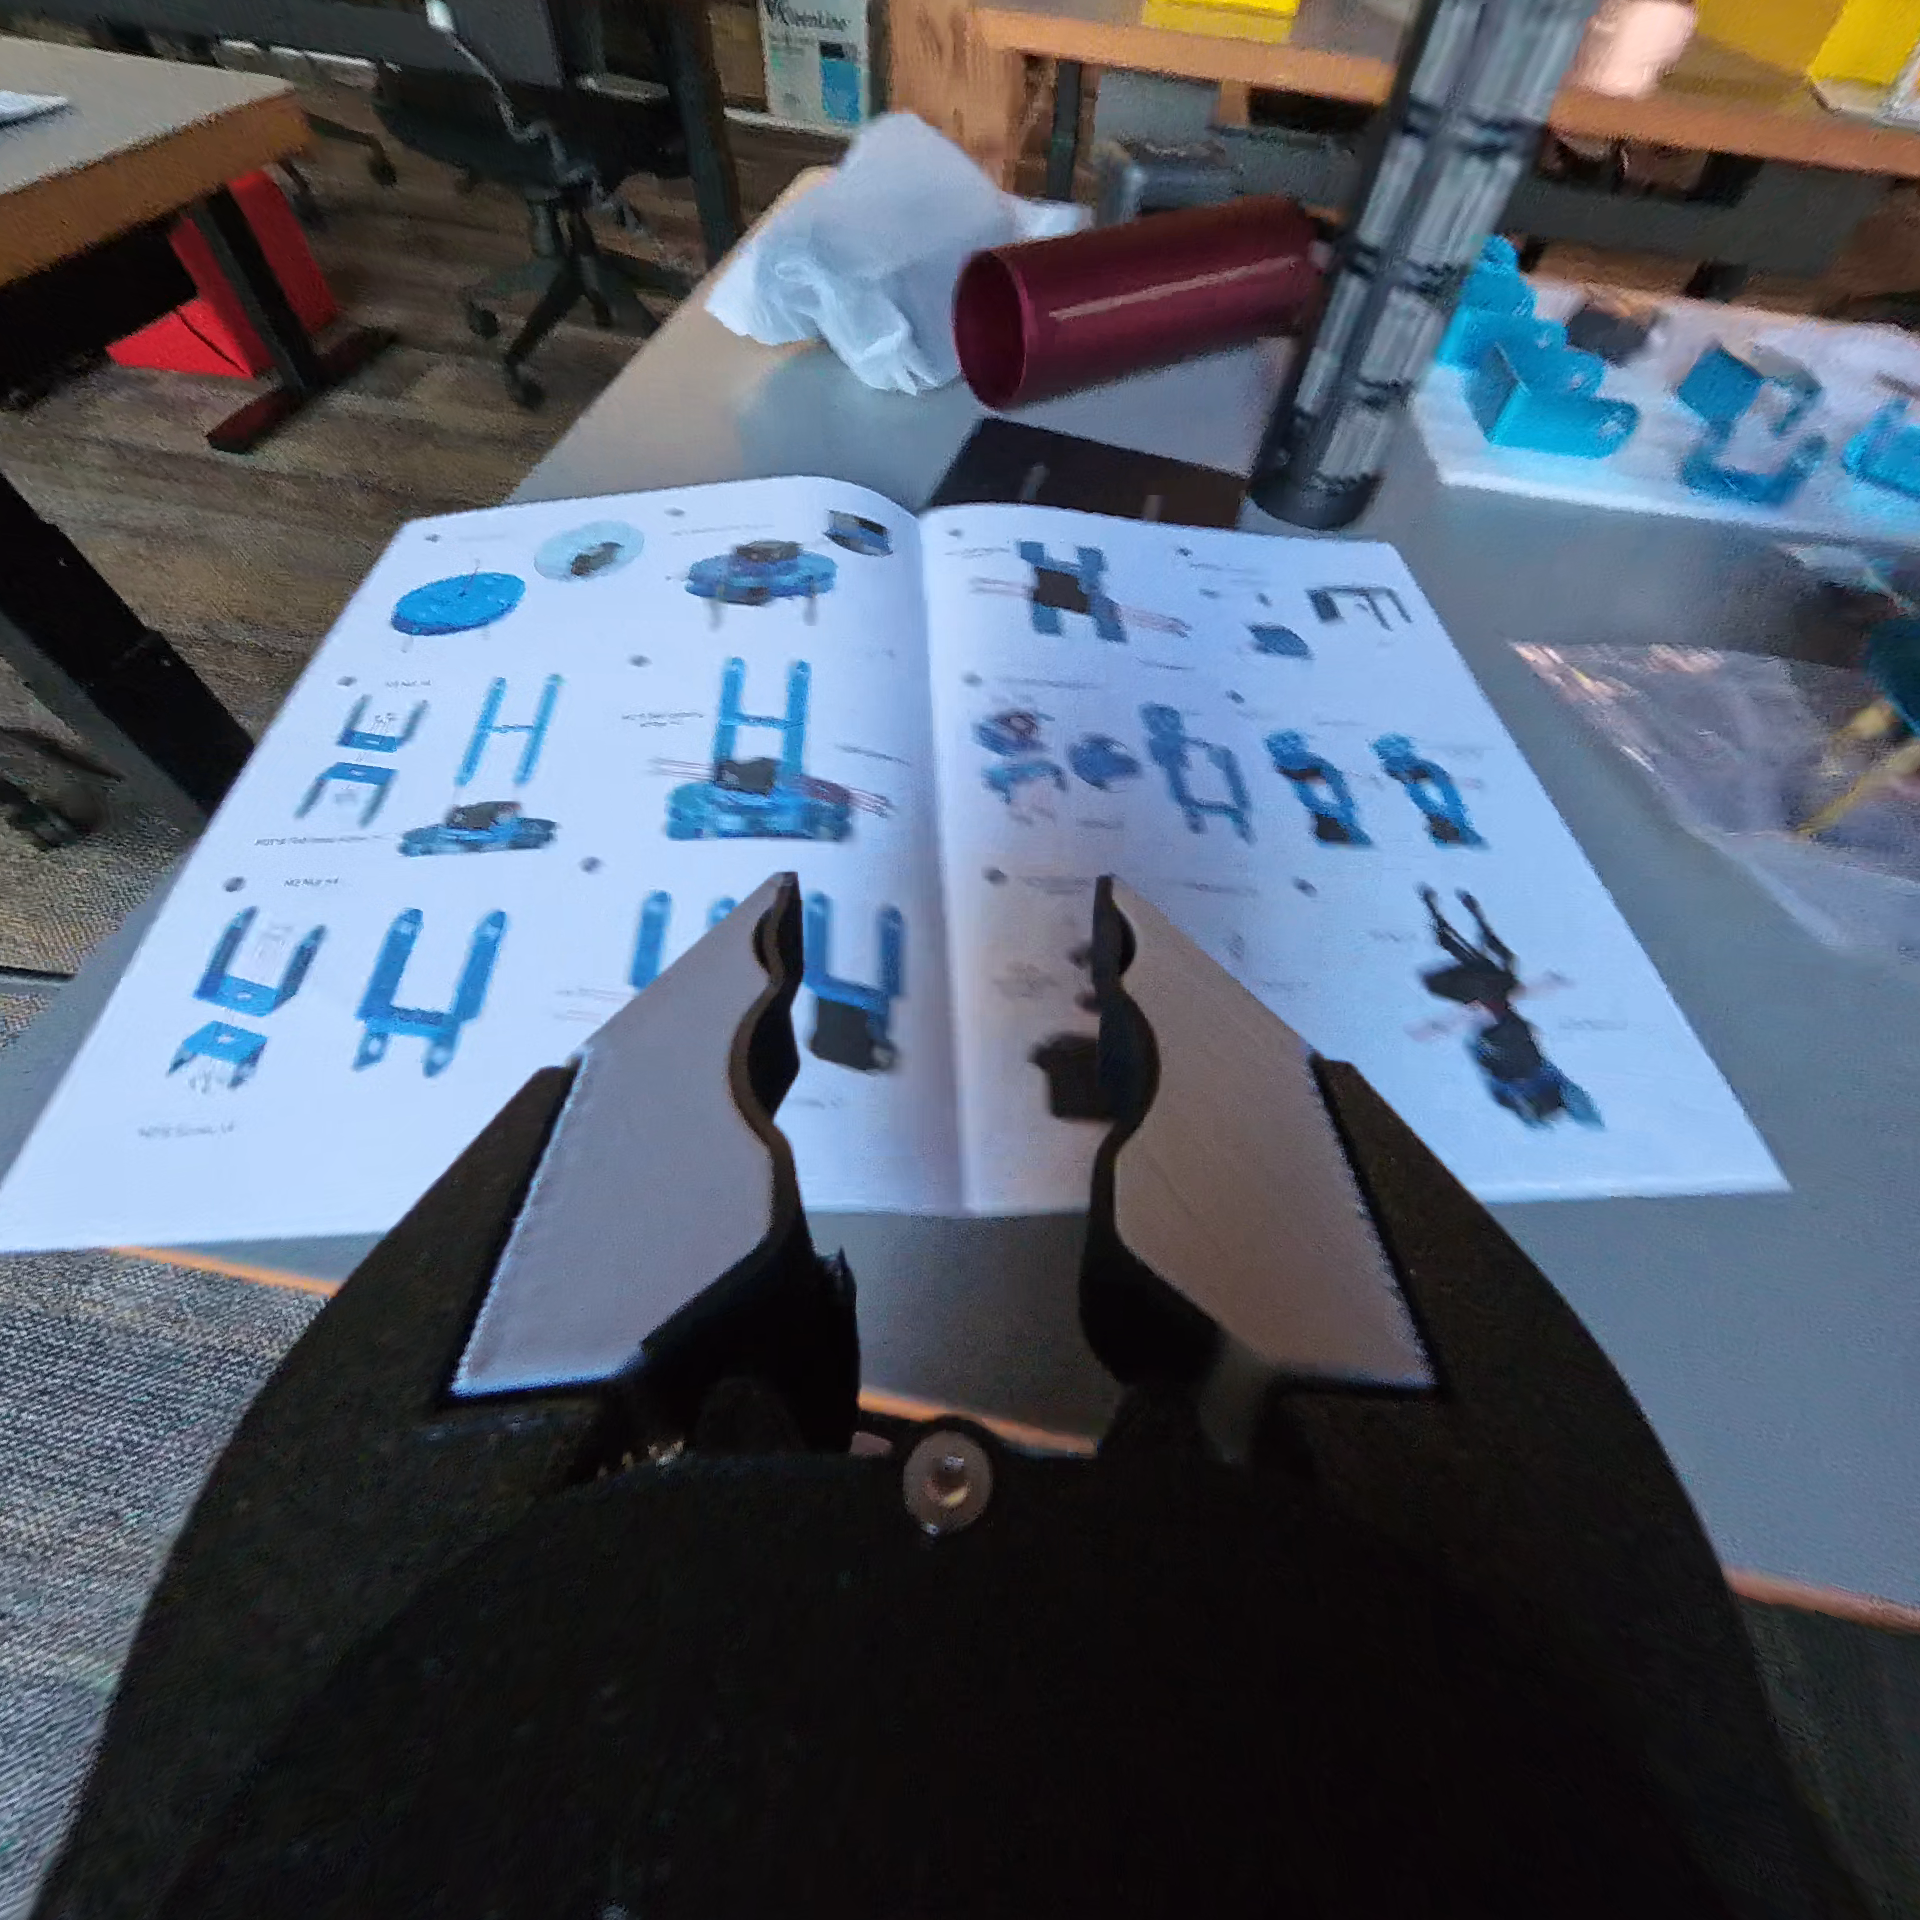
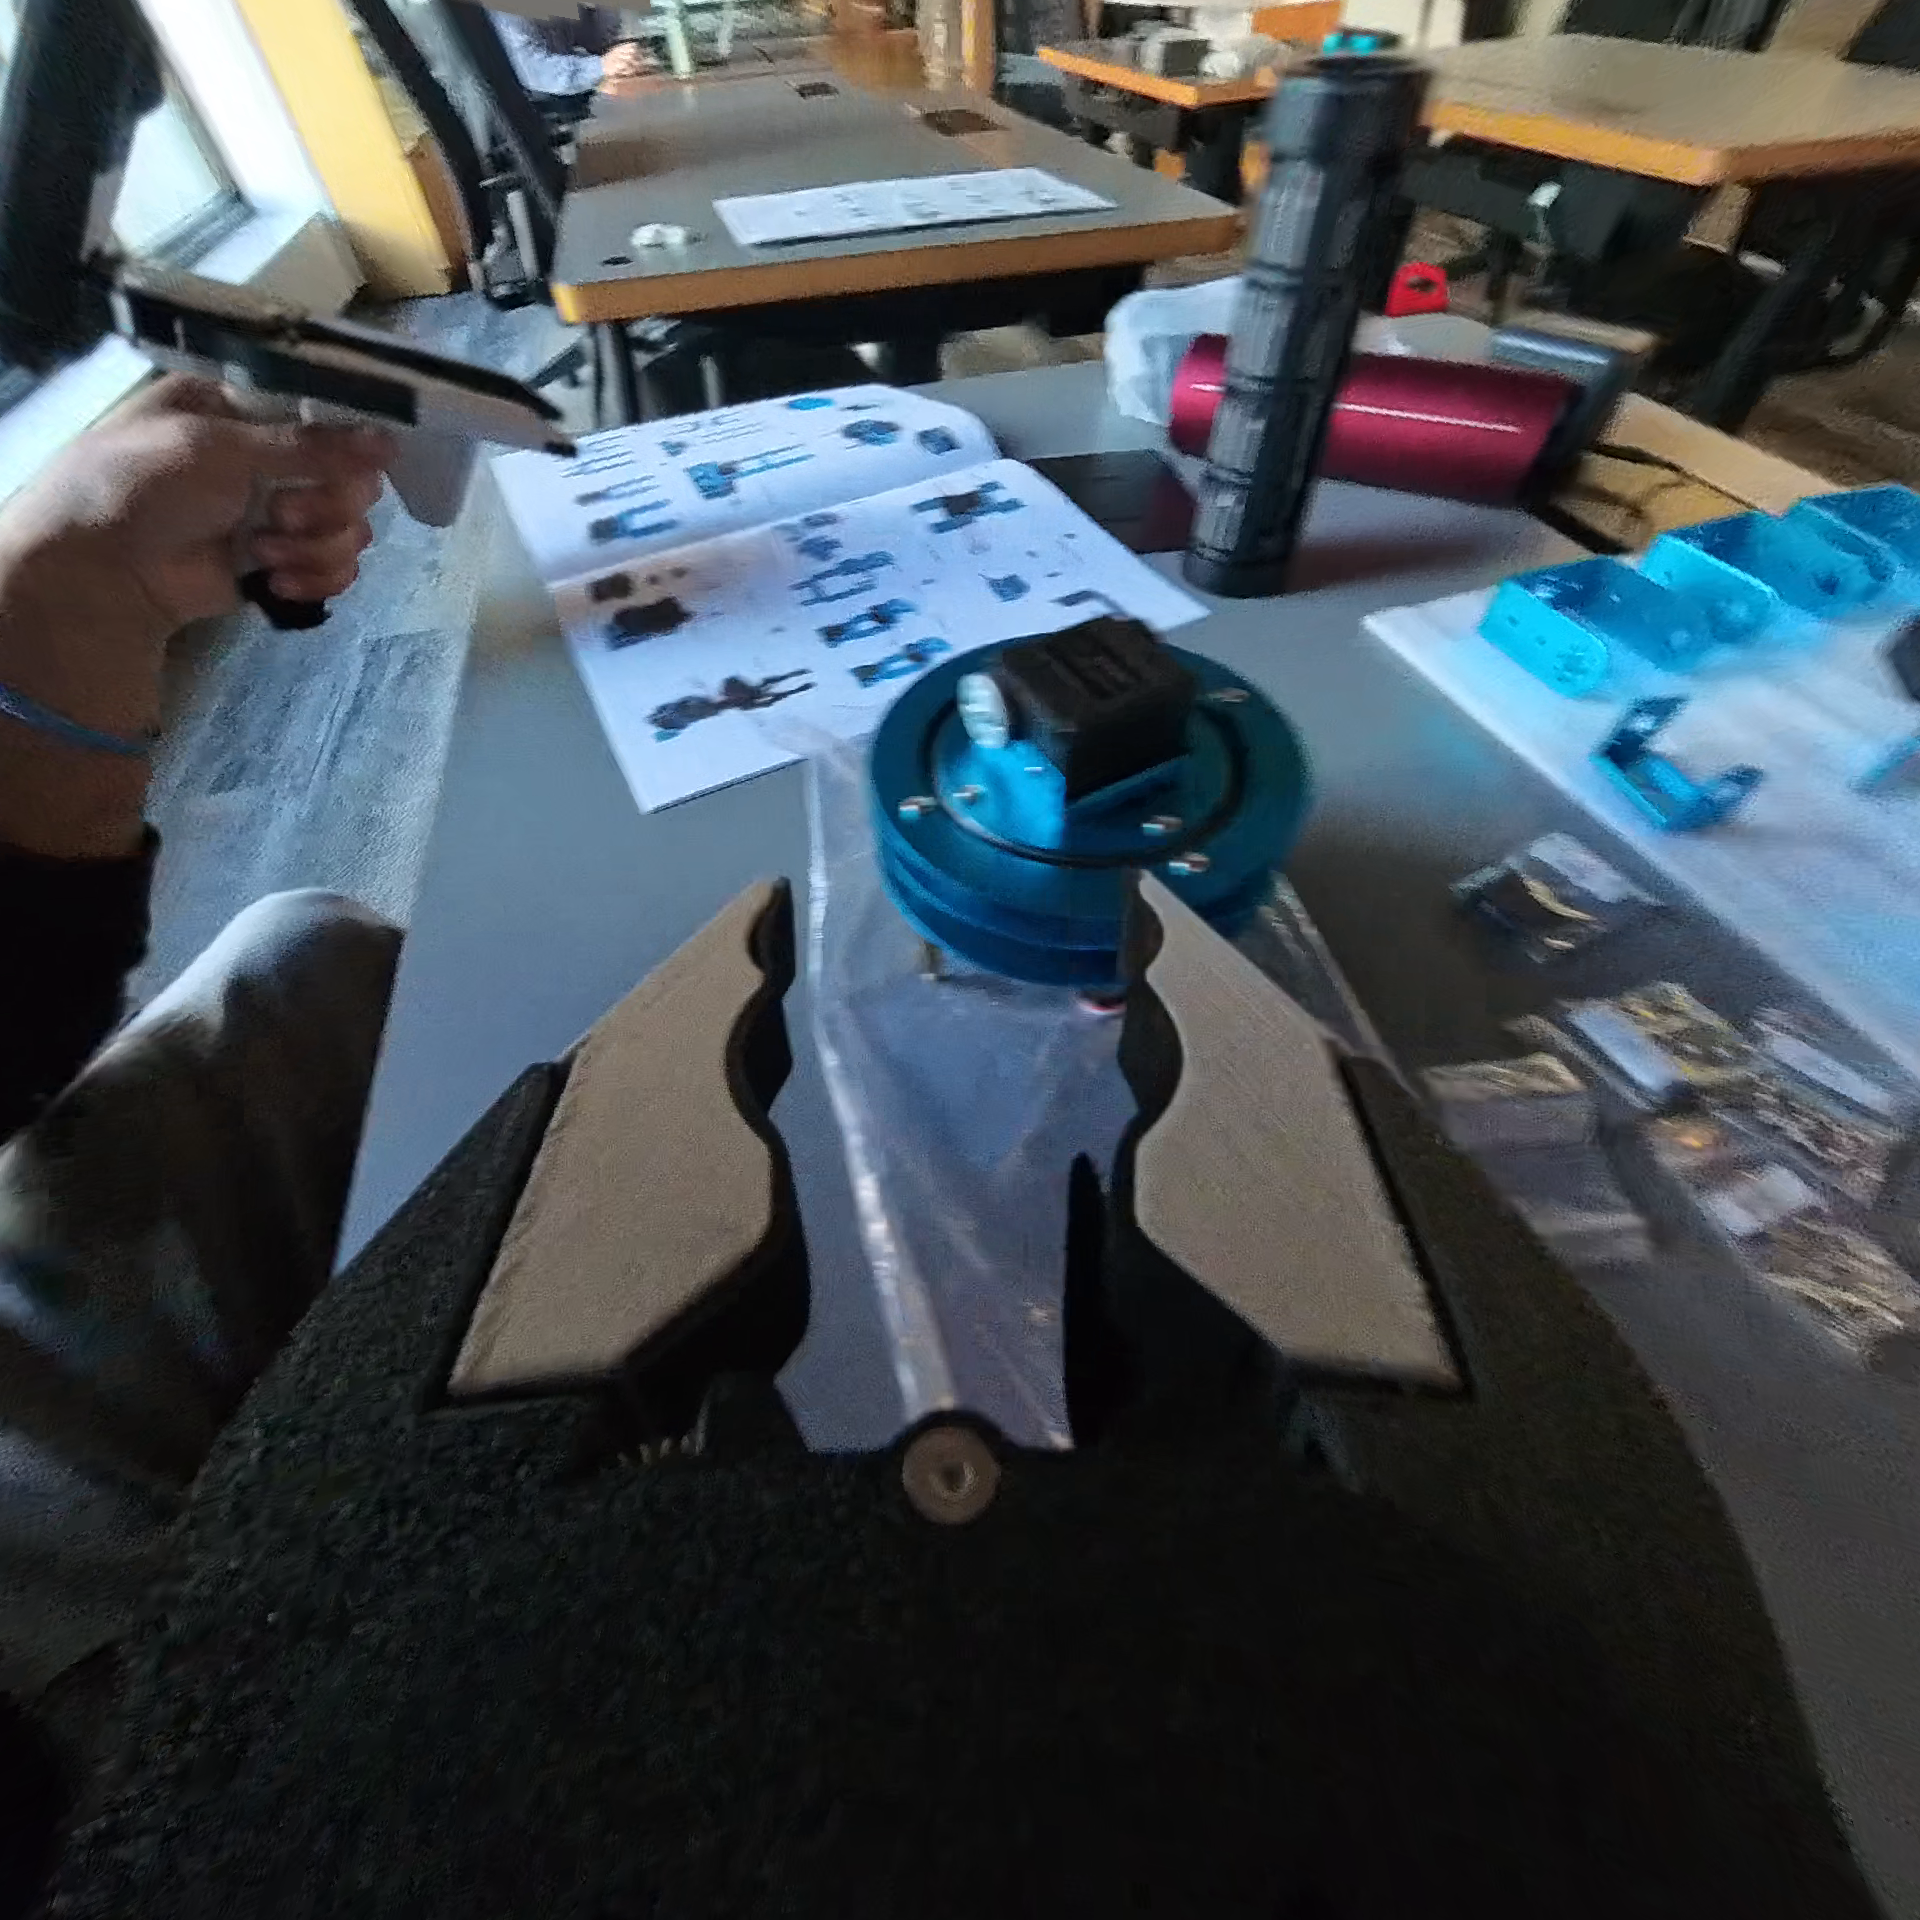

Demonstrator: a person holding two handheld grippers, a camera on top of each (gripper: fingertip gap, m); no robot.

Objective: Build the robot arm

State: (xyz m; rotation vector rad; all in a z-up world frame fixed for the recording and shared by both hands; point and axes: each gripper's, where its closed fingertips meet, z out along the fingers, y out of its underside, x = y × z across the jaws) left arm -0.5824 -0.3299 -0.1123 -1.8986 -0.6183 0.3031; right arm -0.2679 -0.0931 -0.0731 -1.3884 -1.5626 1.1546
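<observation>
Left gripper (image 1: 945,894): jaws parted by a moderate gap and holding nothing, poised above the near half of an open booklet (image 1: 582,831) whose spine runs away from the camera, almost in line with the gap.
Right gripper (image 2: 956,904): jaws spread wide and empty; a round blue base (image 2: 1039,883) carrying a black block (image 2: 1101,696) stands just ahead, between the tips and slightly toward the right finger. Whether that fingertip touches the base cannot be told.
Under the base: a clear plastic bag (image 2: 935,1195) lies flat, reaching back between the right gripper's fingers.
Nearer gripper: the right one is close to the blue base; the left one, seen from the right wrist view in a person's hand (image 2: 156,520), hovers by the booklet's far-left corner, well apart from the base.
Table edge: the grey table (image 1: 1558,1351) ends just beneath the left gripper, the booklet's near corner overhanging it.
Open room: bare tabletop shows left of the base, between it and the booklet.
Crowded side: blue brackets (image 2: 1662,613) and small packets (image 2: 1558,904) lie to the right; a dark upright cylinder (image 2: 1288,343) and a maroon tube (image 2: 1434,416) lying on its side stand beyond.
</observation>
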